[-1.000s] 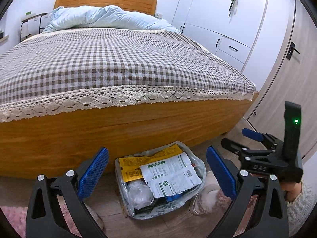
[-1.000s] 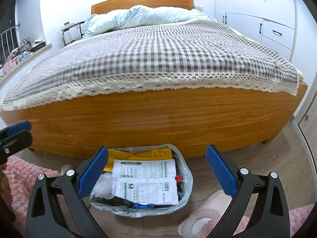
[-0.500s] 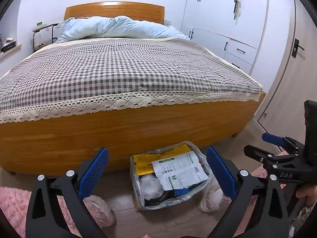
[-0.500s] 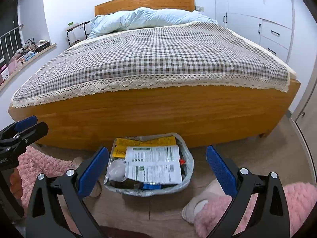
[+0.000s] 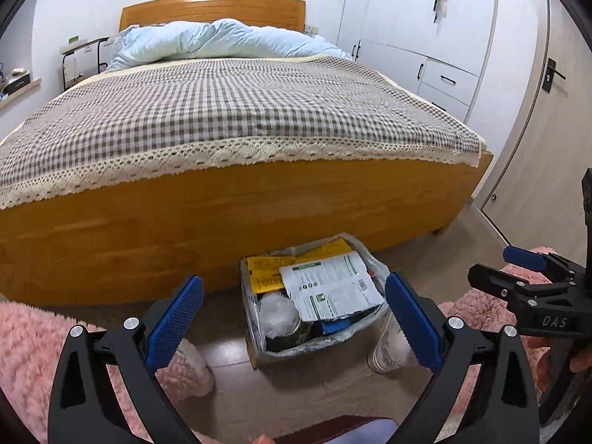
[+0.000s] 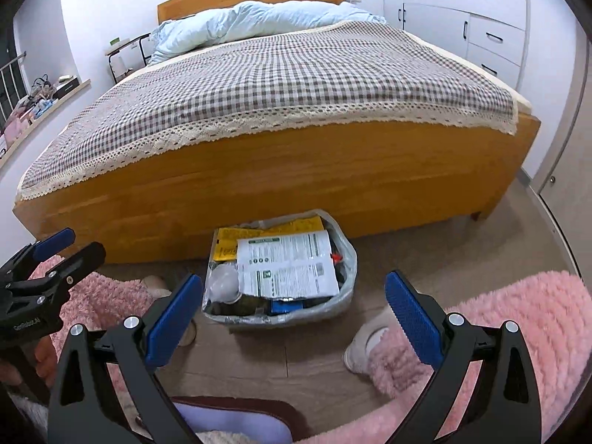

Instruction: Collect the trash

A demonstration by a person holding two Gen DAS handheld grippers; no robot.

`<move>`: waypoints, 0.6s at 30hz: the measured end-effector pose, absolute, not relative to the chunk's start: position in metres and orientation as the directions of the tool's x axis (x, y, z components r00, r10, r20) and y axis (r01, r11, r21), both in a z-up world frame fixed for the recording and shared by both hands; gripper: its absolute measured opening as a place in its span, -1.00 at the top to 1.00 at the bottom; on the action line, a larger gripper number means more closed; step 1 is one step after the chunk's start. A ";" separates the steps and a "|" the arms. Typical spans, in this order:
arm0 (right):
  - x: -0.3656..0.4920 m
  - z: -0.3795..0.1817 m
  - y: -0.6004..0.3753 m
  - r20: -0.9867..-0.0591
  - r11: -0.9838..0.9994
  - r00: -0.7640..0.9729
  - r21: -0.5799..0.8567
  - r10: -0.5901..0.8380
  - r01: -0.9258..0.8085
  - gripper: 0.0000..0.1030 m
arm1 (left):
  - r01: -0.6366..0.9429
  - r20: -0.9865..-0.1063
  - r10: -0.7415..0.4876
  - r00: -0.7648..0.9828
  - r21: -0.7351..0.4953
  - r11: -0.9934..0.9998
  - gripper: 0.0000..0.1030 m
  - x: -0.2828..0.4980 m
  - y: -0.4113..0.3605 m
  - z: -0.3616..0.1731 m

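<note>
A clear plastic trash bag sits on the wooden floor against the foot of the bed. It holds a white printed wrapper, a yellow packet and other rubbish. My left gripper hangs open above and short of the bag, with nothing between its blue pads. My right gripper is also open and empty, a little back from the bag. Each gripper shows at the edge of the other's view, the right gripper and the left gripper.
The wooden bed with a checked cover fills the middle. White slippers and pink fluffy trouser legs flank the bag. White wardrobes and a door stand at the right. A shelf runs along the left wall.
Both grippers have pulled back and risen, so the bag looks smaller and farther away. The pink fluffy legs and slippers have come into view. Both stay open.
</note>
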State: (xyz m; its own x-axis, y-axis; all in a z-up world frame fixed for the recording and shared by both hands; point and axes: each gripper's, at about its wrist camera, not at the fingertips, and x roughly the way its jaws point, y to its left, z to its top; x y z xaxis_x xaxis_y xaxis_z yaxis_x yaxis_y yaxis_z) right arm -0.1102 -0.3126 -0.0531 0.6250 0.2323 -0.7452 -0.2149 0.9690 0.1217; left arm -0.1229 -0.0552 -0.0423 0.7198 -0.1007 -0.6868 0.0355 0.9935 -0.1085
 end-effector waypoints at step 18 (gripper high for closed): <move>-0.119 -0.041 -0.313 -0.716 0.976 0.668 0.092 0.202 -0.197 -0.84 | 0.019 -0.669 -0.089 0.738 -0.112 0.994 -0.86 -0.129 -0.053 -0.036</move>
